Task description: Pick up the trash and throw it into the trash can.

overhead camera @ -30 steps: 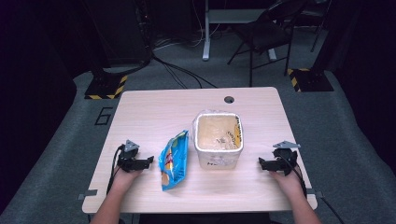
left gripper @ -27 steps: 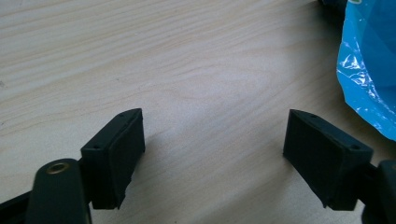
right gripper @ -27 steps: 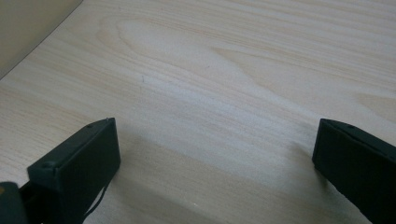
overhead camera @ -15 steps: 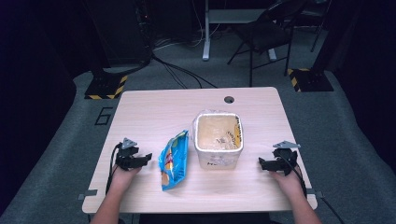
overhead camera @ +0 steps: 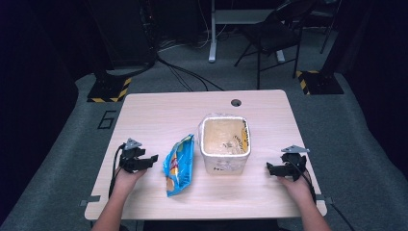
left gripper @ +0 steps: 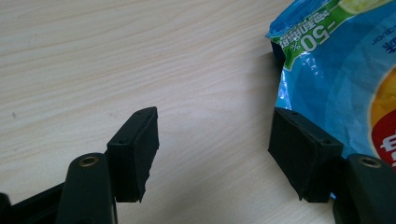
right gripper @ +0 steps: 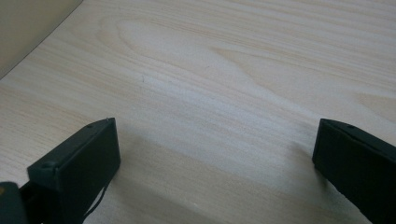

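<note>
While unseen overhead, bag's [left gripper: 345, 70] "50%" print.

Table [overhead camera: 159, 113]: pale wood-grain top, smooth, matt, fine streaks showing in both gripper views. Bag [overhead camera: 179, 163]: thin plastic film, glossy, crinkled, printed blue with green and orange. Tub [overhead camera: 225, 164]: whitish translucent plastic, dull, inner walls smeared. Left gripper [left gripper: 215, 154] and right gripper [right gripper: 219, 172]: black matt plastic, pads [left gripper: 144, 144] rubbery-looking. Floor [overhead camera: 365, 144]: grey carpet, rough.
</note>
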`<state>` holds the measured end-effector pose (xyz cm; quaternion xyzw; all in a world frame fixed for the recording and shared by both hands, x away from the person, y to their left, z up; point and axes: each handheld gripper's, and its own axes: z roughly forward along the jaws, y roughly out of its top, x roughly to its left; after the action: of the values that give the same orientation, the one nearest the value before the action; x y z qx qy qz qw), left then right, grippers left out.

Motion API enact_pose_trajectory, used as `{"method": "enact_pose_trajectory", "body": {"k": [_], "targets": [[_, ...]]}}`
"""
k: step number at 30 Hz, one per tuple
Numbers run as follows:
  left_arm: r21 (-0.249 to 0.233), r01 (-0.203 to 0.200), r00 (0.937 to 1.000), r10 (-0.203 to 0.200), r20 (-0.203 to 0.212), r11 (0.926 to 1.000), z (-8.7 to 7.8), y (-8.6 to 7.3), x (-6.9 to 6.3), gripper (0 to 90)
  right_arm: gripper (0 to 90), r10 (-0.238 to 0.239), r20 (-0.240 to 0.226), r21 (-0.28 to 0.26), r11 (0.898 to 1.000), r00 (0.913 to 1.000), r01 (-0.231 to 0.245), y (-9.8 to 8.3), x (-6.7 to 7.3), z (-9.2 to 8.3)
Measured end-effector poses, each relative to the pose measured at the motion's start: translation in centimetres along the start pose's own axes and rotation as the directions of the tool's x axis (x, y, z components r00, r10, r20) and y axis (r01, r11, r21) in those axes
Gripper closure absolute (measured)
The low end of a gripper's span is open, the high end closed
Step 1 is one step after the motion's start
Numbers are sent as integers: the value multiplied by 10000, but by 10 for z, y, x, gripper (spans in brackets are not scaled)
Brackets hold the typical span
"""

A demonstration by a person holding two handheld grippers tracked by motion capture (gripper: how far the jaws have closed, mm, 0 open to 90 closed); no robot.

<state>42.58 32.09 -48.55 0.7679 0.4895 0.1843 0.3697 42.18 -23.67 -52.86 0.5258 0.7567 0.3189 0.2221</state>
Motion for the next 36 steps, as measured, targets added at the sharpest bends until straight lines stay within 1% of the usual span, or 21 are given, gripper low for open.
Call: {"method": "enact_pose_trajectory", "body": {"k": [6, 8, 10, 11, 12, 13, 14, 16, 18, 21, 22, 24, 26, 28, 29, 36], "targets": [[-24, -6, 10000, 6, 30, 10000, -4, 9, -1, 329, 1, 2, 0, -2, 10000, 10000, -2, 0, 0, 0], [-46, 42, 9999, -42, 128, 10000, -6, 12, -2, 336, 1, 0, 0, -2, 10000, 10000, 0, 0, 0, 0], [-66, -34, 9998, 36, 202, 10000, -9, 18, -6, 342, 1, -1, -1, 0, 10000, 10000, 1, 0, 0, 0], [-66, -34, 9998, 36, 202, 10000, -9, 18, -6, 347, 1, 2, -2, -1, 10000, 10000, -2, 0, 0, 0], [-87, -94, 9997, 96, 217, 9999, -10, 20, -7, 347, 1, 2, -2, -1, 10000, 10000, -2, 0, 0, 0], [-54, -236, 9995, 237, 221, 9997, -11, 25, -11, 351, 1, 2, -3, -2, 10000, 10000, -2, 0, 0, 0], [-54, -236, 9995, 237, 221, 9997, -11, 25, -11, 355, 1, 2, -3, -2, 10000, 10000, -2, 0, 0, 0], [-42, -340, 9991, 341, 269, 9994, -13, 32, -16, 360, 1, 3, -5, -3, 10000, 10000, -3, 0, 0, 0], [-64, -346, 9990, 348, 283, 9994, -13, 34, -18, 362, 1, 5, -5, -1, 10000, 10000, -5, 0, 0, 0], [-38, -461, 9983, 462, 346, 9989, -14, 40, -23, 372, 1, 1, -3, -2, 10000, 10000, -1, 0, 0, 0], [-22, -592, 9976, 593, 371, 9982, -14, 44, -26, 373, 1, 1, -3, 0, 10000, 10000, -1, 0, 0, 0], [-6, -610, 9973, 610, 404, 9981, -14, 45, -28, 377, 1, 1, -4, -1, 10000, 10000, -1, 0, 0, 0], [25, -795, 9957, 793, 472, 9968, -13, 50, -34, 382, 1, 4, -6, -2, 10000, 10000, -4, 0, 0, 0], [22, -834, 9952, 831, 509, 9965, -13, 52, -35, 386, 1, 4, -5, -2, 10000, 10000, -4, 0, 0, 0], [56, -867, 9948, 863, 537, 9962, -12, 54, -38, 389, 1, 1, -5, -1, 10000, 10000, -1, 0, 0, 0], [245, -1105, 9922, 1088, 608, 9936, -9, 61, -46, 438, 1, 6, -7, -3, 10000, 10000, -6, 0, 0, 0]]}}
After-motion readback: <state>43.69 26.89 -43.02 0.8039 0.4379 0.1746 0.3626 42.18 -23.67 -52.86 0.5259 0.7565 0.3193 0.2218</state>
